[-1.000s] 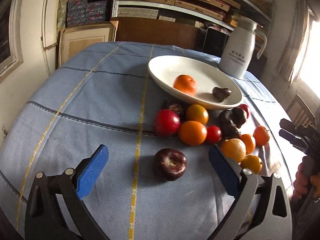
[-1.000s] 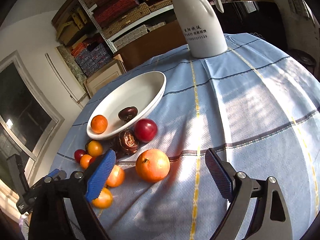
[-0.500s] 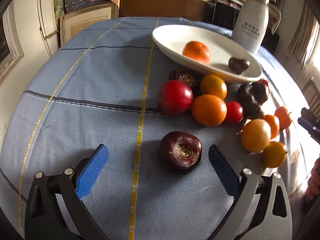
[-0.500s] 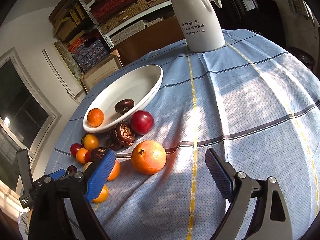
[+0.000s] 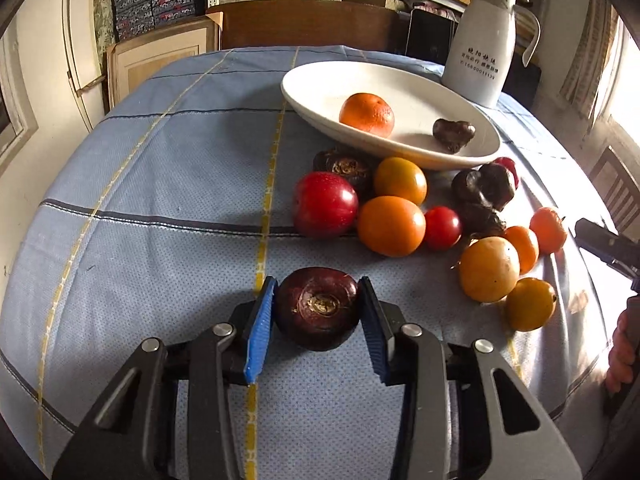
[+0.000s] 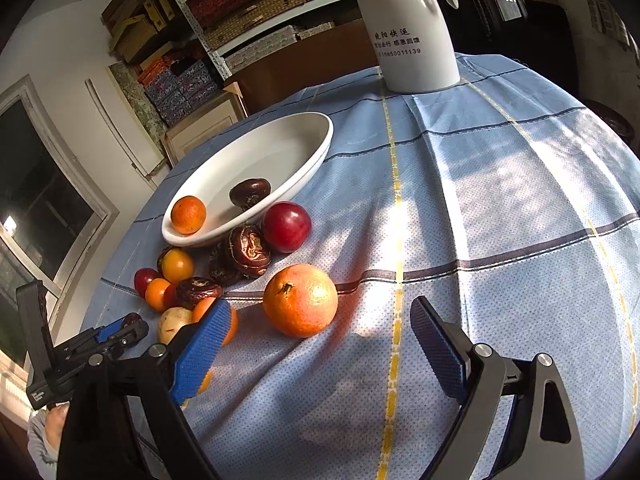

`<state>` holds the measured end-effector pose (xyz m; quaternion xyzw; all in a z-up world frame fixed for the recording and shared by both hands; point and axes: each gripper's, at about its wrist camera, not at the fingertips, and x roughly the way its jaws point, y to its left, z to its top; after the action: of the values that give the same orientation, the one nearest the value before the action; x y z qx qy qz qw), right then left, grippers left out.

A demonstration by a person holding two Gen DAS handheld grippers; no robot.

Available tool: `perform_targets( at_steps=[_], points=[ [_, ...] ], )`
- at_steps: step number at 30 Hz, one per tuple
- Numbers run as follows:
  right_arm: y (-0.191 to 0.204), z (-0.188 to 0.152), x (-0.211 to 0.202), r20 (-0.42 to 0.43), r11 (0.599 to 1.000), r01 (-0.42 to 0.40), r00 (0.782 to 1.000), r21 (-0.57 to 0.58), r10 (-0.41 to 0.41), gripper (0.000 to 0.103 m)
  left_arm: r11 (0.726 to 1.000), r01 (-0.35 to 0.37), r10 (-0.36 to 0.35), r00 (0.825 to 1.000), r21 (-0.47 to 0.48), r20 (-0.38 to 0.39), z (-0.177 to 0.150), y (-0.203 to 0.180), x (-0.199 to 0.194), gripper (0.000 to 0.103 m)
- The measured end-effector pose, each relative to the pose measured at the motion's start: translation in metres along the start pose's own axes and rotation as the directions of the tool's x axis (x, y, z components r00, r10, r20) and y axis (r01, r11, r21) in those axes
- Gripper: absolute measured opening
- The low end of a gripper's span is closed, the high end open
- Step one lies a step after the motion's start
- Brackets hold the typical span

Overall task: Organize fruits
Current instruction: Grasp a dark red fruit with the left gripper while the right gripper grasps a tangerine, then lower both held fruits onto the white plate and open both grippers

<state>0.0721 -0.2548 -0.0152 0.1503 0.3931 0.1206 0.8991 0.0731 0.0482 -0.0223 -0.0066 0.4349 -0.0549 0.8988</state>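
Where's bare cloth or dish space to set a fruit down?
Free: dish floor left of the orange; cloth left of the yellow stripe; cloth right of the big orange, below the jug. Crowded: loose fruit by the dish's near rim, around the red fruit.

**Left tongs closed around the dark fruit**

Your left tongs grip the dark fruit on the desk, both blue pads touching its sides. Beyond it lies a cluster: a red fruit touching an orange fruit, a small red one beside that, with more orange and dark fruit trailing right. The white dish behind them holds a tangerine and a dark piece, apart from each other. A white jug stands just behind the dish. Your right tongs show at the right edge.
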Motion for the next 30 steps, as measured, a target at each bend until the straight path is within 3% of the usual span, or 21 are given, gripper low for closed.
perform_targets(
  at_steps=[4,7,13,14,19,24,30],
  points=[
    [0.012,-0.003,0.008,-0.036,0.998,0.020,0.999,-0.060,-0.023,0.081,1.000,0.017,-0.017,1.000,-0.018,0.003,0.001,0.004,0.000,0.040],
    [0.009,-0.002,0.016,-0.075,0.998,0.021,0.997,-0.059,-0.026,0.065,1.000,0.017,-0.017,1.000,-0.018,0.002,0.002,0.003,0.001,0.040],
    [0.014,0.002,0.024,-0.075,0.996,0.024,0.997,-0.083,-0.030,0.061,1.000,0.016,-0.016,1.000,-0.009,0.000,0.001,0.002,0.002,0.040],
    [0.016,0.002,0.026,-0.081,0.995,0.020,0.996,-0.093,-0.028,0.046,1.000,0.017,-0.017,1.000,-0.007,0.000,0.000,0.002,0.001,0.040],
    [0.013,0.003,0.021,-0.062,0.997,-0.003,0.998,-0.076,-0.002,0.044,0.999,0.048,-0.048,0.999,0.001,0.011,0.001,0.000,-0.001,0.040],
    [0.010,0.007,0.008,-0.008,0.998,-0.046,0.999,-0.049,0.046,0.044,0.997,0.081,-0.081,0.993,-0.002,0.083,0.009,-0.001,-0.016,0.040],
    [0.024,0.045,0.004,0.030,0.994,-0.100,0.994,-0.035,0.101,0.044,0.996,0.087,-0.087,0.987,0.010,0.138,0.065,-0.009,-0.021,0.040]
  ],
)
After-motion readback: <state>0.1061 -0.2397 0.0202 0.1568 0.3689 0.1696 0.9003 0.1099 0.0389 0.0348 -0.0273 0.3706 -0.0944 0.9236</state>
